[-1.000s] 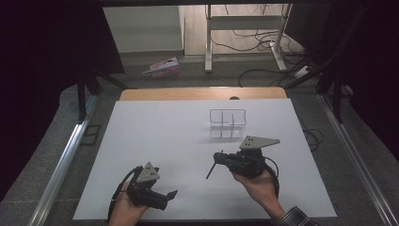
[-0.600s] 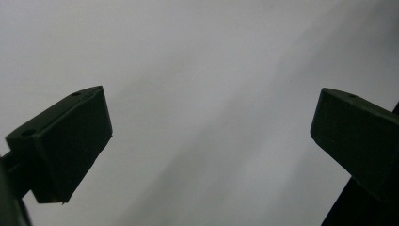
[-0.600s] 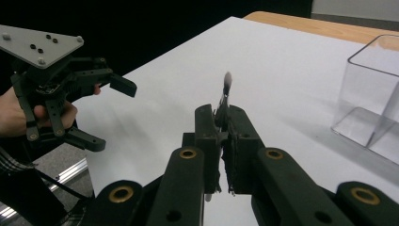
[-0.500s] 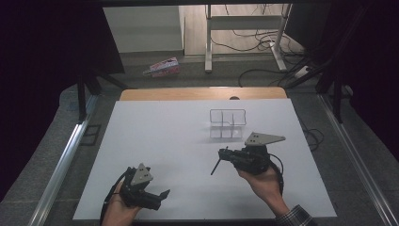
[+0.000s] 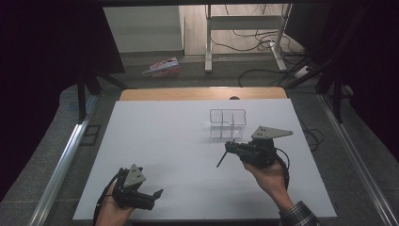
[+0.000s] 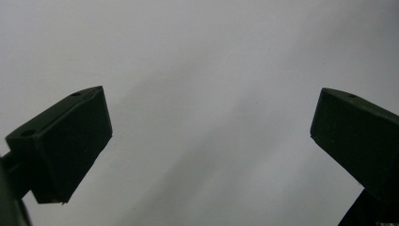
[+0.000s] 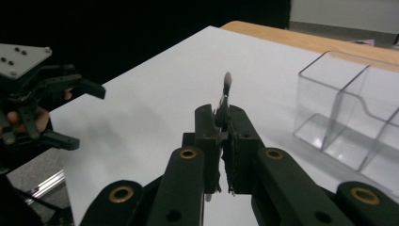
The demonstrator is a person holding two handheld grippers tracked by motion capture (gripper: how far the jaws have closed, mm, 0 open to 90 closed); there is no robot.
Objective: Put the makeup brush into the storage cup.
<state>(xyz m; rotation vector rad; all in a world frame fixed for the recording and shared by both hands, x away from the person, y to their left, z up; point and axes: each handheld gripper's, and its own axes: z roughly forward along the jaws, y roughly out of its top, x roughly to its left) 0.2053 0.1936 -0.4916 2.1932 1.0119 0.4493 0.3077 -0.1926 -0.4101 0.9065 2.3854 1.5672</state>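
Note:
My right gripper (image 5: pixel 229 147) hovers over the white table (image 5: pixel 164 136), just in front of a clear plastic organiser (image 5: pixel 227 123) with several compartments. It is shut on a thin dark brush (image 5: pixel 221 160) that sticks out towards the lower left. In the right gripper view the jaws (image 7: pixel 225 115) pinch the brush (image 7: pixel 227 84), whose fuzzy tip points up, and the organiser (image 7: pixel 348 103) stands empty at right. My left gripper (image 5: pixel 155 198) is low at the near left edge, open, nothing between its jaws (image 6: pixel 211 136). It also shows in the right gripper view (image 7: pixel 88 117).
A wooden strip (image 5: pixel 188 93) runs along the table's far edge. On the floor beyond lie a pink packet (image 5: pixel 162 67) and cables (image 5: pixel 263 40) by desk legs. Metal rails (image 5: pixel 61 160) flank the table on both sides.
My right hand has shifted right and risen a little with the brush. My left hand has drifted left towards the near edge of the table.

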